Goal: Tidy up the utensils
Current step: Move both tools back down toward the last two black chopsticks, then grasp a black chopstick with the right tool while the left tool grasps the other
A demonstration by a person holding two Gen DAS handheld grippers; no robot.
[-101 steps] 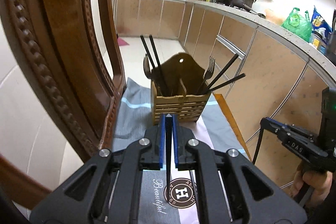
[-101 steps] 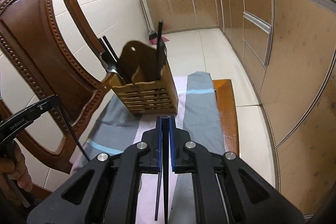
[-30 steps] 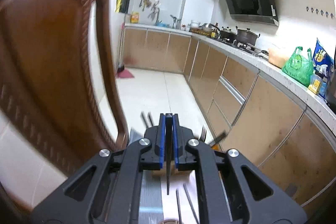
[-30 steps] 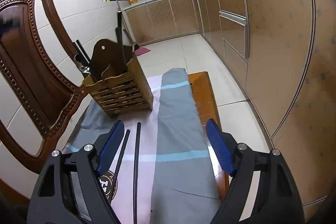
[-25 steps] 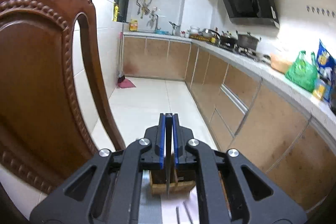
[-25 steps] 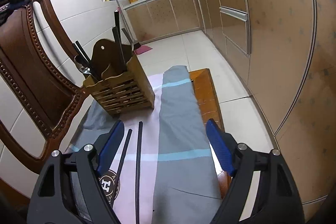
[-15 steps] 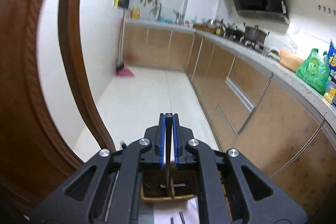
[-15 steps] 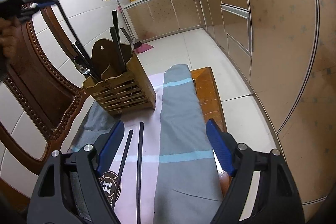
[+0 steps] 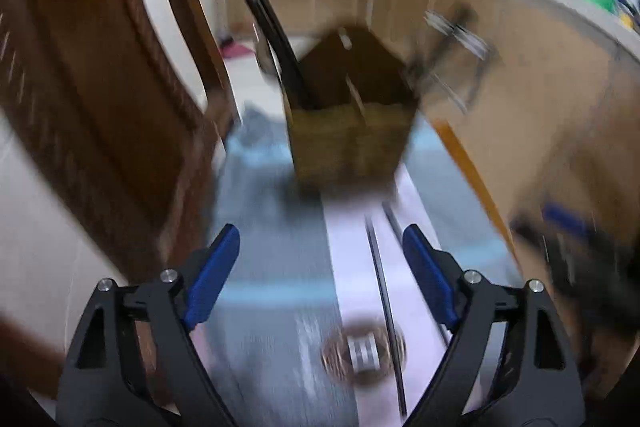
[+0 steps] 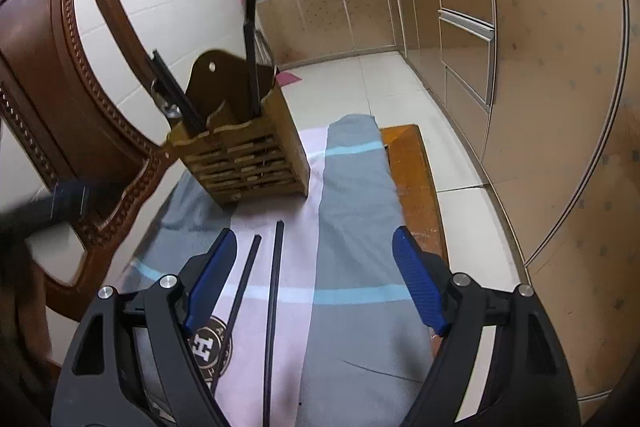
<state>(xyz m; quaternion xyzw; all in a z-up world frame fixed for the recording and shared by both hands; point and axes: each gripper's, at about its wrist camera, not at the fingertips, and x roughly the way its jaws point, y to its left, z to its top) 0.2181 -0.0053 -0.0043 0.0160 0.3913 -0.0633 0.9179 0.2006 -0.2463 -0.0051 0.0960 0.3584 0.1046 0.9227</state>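
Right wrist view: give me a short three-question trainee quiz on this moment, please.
1. True or false: the right tool is open and empty.
2. How many black chopsticks lie loose on the cloth?
3. The wooden utensil holder stands: (a) on the floor, (b) on the cloth beside the chair, (c) on the counter.

Key: 1 true; 2 two; 3 b.

Left wrist view: looked forward and down past the left claw (image 9: 321, 247) at the wooden holder (image 9: 349, 143); blurred.
Right wrist view: sat farther right, facing the holder (image 10: 244, 163) obliquely.
Shared: holder, cloth (image 10: 356, 211), two chopsticks (image 10: 273, 287), chair (image 10: 44, 75).
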